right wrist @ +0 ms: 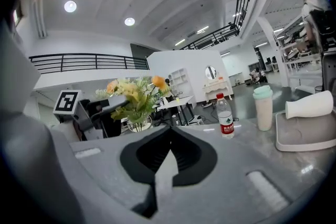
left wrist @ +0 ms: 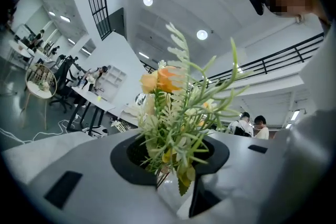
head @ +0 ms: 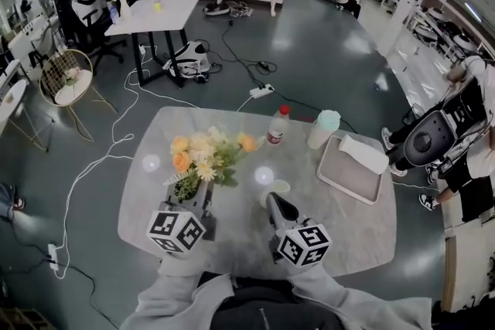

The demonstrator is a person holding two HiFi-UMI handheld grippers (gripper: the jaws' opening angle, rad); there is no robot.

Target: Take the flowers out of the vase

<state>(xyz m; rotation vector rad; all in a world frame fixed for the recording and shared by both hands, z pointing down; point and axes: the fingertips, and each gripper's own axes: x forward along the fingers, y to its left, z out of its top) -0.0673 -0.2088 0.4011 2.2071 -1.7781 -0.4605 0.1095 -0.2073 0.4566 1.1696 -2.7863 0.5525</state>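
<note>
We've got the left gripper (head: 193, 195) clamped on the flowers (head: 203, 154), low on the stems. The orange and yellow bunch stands upright in its glass vase (right wrist: 139, 124) on the grey table (head: 232, 247). Whether the pads also touch the vase's rim, we can't quite tell. The right gripper (head: 277, 203) hangs just beside, jaws pressed together on nothing.
</note>
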